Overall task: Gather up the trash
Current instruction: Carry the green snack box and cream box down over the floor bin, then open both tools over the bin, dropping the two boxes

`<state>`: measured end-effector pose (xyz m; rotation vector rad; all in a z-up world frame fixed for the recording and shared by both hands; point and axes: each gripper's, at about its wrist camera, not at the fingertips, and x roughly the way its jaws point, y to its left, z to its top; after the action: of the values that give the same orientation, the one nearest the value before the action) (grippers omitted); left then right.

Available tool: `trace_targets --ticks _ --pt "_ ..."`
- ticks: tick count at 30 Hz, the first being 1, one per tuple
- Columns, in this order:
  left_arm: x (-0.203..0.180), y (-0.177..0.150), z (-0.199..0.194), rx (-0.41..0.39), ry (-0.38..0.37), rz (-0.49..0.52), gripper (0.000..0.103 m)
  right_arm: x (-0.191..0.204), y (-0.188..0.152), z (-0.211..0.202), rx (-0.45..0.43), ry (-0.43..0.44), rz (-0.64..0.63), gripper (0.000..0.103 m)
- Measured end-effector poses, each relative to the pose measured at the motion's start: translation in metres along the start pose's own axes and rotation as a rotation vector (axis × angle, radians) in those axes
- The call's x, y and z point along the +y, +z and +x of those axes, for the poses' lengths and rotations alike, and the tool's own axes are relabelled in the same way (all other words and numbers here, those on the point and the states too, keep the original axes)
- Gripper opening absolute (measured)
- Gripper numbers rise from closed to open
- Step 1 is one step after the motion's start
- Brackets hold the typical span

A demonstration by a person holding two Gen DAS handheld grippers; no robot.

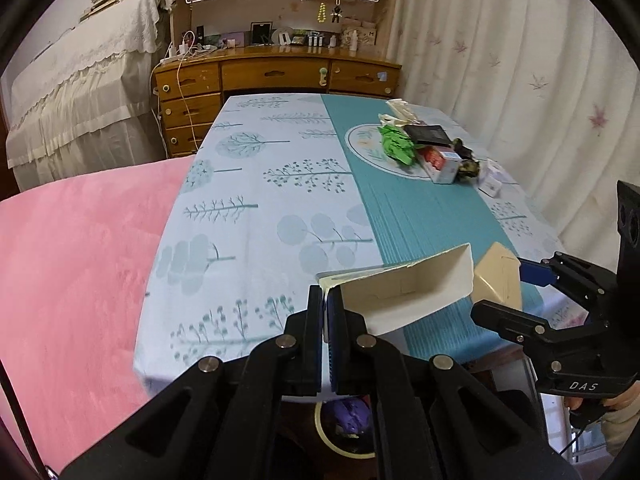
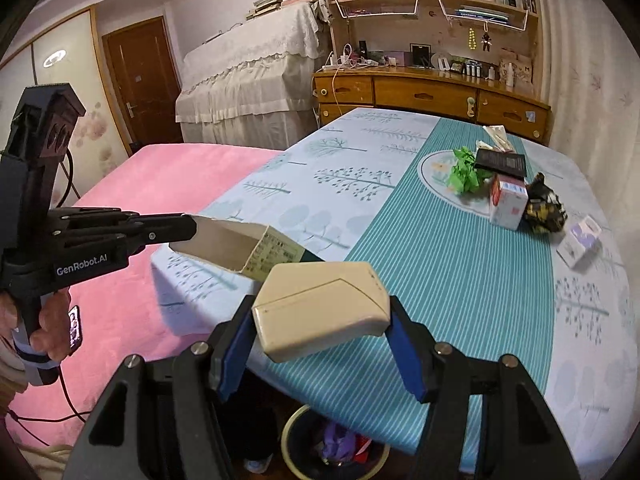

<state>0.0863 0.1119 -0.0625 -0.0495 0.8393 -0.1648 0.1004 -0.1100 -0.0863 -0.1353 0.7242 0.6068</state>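
Room: Big bedroom is showing a pink bed (image 2: 160, 176), a wooden desk (image 2: 432, 92) with books above it, and white curtains (image 1: 500, 60).
Table: I am working over a table with a tree-print cloth (image 1: 260, 200).
Bin: I am seeing a round trash bin (image 2: 296, 436) on the floor, just under the near edge of the table, with some purple stuff already in it.
Trash pile: More trash is waiting far across the table: a green crumpled wrapper (image 2: 464, 176), a dark flat packet (image 2: 500, 162), a red and white box (image 2: 508, 204) and a small white box (image 2: 580, 242).
Left gripper (image 1: 326, 316): I am clenching my fingers flat on one wall of an open white carton (image 1: 416, 292), holding it in the air.
Right gripper (image 2: 320, 344): I am gripping a beige box (image 2: 320, 312) between my blue pads (image 2: 408, 360), spread wide around it.
What could go wrong: I think the carton could slip, because I am pinching only its thin edge. Both boxes are very near each other, so they could bump. If I let go too early, they could land on the table or floor, not in the bin.
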Motion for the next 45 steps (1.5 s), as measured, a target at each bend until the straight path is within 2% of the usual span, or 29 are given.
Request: trace_targets --ticks 5,10,15,20,26,34,41,45 --pt "-0.003 -0.014 -0.024 -0.008 -0.038 -0.005 0.0 0.011 -0.017 -0.025 -0.016 0.025 -0.001 0.063" --pt "-0.009 -0.035 -0.043 0.017 -0.085 0.015 0.0 0.018 -0.037 -0.042 -0.002 0.046 -0.011 0.063" --pt "-0.018 -0.067 -0.055 0.061 -0.12 0.052 0.0 0.021 -0.07 -0.045 0.046 0.055 -0.005 0.063" --pt "-0.027 -0.103 -0.044 0.142 -0.136 0.079 0.0 0.019 -0.11 -0.031 0.124 0.048 0.01 0.063" --pt "-0.039 -0.145 0.001 0.264 -0.14 0.085 0.0 0.013 -0.154 0.002 0.222 0.028 0.019 0.063" --pt "-0.046 -0.191 0.089 0.356 -0.071 0.109 0.0 -0.017 -0.19 0.072 0.373 -0.004 0.026 0.063" --pt "-0.049 -0.216 0.17 0.456 -0.042 0.103 0.001 -0.036 -0.218 0.137 0.452 -0.033 0.011 0.063" --pt "-0.054 -0.224 0.197 0.478 -0.019 0.128 0.001 -0.041 -0.236 0.168 0.504 -0.058 0.024 0.063"
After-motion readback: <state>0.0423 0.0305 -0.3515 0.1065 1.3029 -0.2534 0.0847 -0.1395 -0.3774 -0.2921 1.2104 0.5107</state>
